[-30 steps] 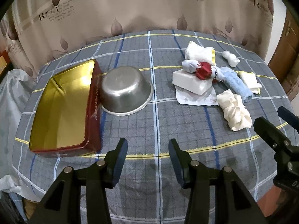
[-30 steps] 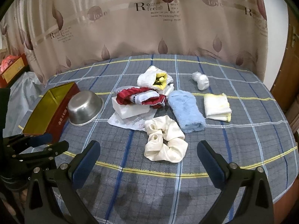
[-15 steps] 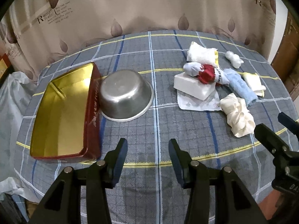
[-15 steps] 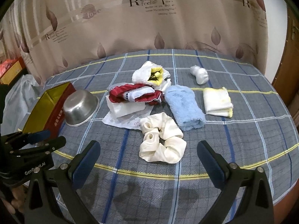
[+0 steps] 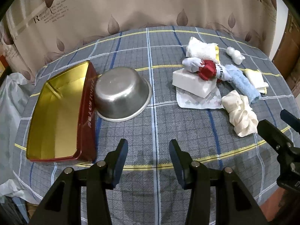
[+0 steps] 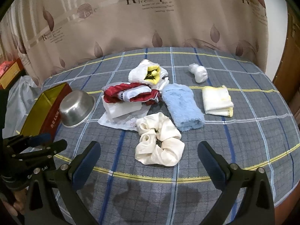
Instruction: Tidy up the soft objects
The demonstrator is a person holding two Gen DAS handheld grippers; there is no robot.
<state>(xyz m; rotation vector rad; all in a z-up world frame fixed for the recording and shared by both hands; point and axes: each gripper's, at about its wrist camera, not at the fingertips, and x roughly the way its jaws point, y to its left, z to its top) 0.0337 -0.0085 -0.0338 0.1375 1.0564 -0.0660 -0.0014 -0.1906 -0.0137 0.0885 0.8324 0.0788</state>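
Note:
Soft items lie in a cluster on the checked tablecloth: a cream scrunchie (image 6: 159, 146) (image 5: 241, 116), a rolled blue towel (image 6: 182, 106) (image 5: 241, 83), a folded white-yellow cloth (image 6: 217, 101), a red-and-white garment (image 6: 131, 94) (image 5: 206, 70) on a white block (image 5: 193, 84), a white-yellow bundle (image 6: 148, 73) and a small white roll (image 6: 198, 72). My right gripper (image 6: 149, 161) is open, just in front of the scrunchie. My left gripper (image 5: 148, 155) is open and empty above bare cloth, near the front edge.
A red tin with a gold inside (image 5: 56, 112) stands open at the left, with an upturned steel bowl (image 5: 121, 95) beside it. A patterned sheet (image 5: 198, 99) lies under the white block. A curtain hangs behind the table. White bags sit off the left edge.
Both grippers have moved slightly forward and lower toward the table; the scrunchie sits closer to my right gripper. Nothing on the table has moved.

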